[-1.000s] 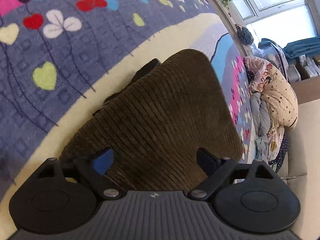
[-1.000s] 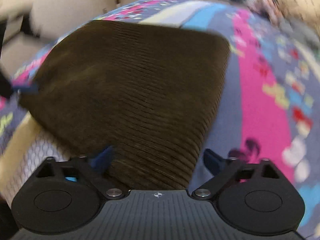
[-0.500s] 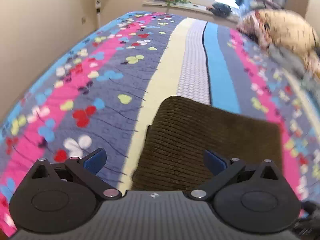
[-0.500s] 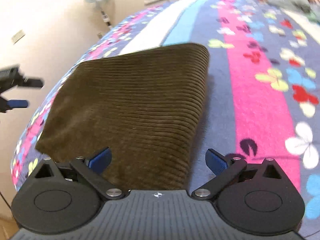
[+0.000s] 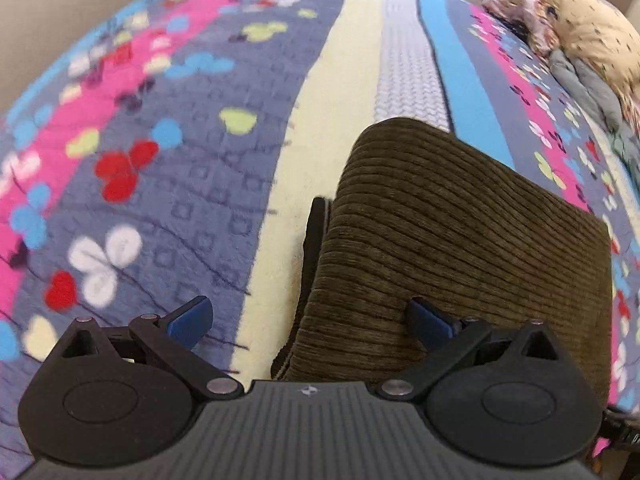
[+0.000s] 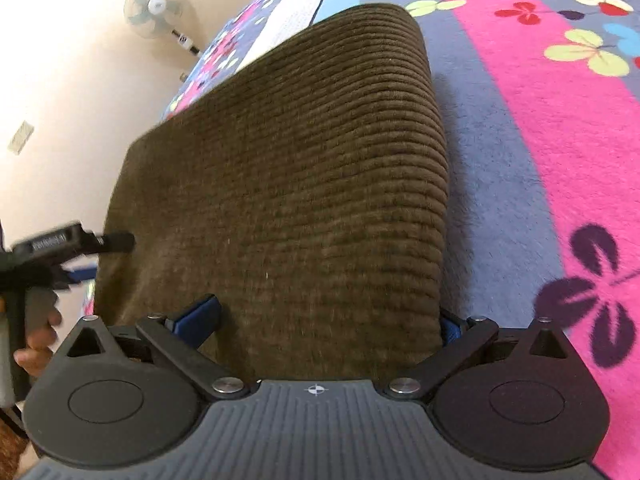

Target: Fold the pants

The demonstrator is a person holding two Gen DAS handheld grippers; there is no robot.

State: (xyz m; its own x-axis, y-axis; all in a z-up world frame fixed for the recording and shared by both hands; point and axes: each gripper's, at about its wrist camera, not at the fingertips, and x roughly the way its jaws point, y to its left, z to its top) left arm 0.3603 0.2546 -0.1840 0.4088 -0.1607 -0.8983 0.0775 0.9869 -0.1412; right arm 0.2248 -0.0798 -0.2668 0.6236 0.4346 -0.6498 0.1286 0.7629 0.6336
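Pants: brown corduroy pants (image 5: 460, 248) lie folded into a thick rectangular pad on the flowered blanket (image 5: 168, 184), rounded fold at the far end in both views
Place: in the left wrist view the pad fills the 1 to 4 o'clock part of the frame; in the right wrist view it runs from centre up toward 12 o'clock
Left gripper: the left gripper (image 5: 308, 320) stands wide open, its jaws having just been opening; the left side of the pad lies between the blue pads, which do not appear to press on it
Right gripper: the right gripper (image 6: 320, 324) is spread wide over the near end of the pad; its right pad is tucked behind the cloth edge, but no squeeze shows, so it reads as open
Dark strip: a black edge (image 5: 316, 232) peeks out at the pad's left side, at about 9 o'clock from its centre
Handling: likely soft, limp and fairly heavy for cloth; the ribbed pile should give grip, but stacked layers can slide apart
Where to hold: best judged to be the two near corners, pinching through all layers
Progress: folding looks nearly or fully done
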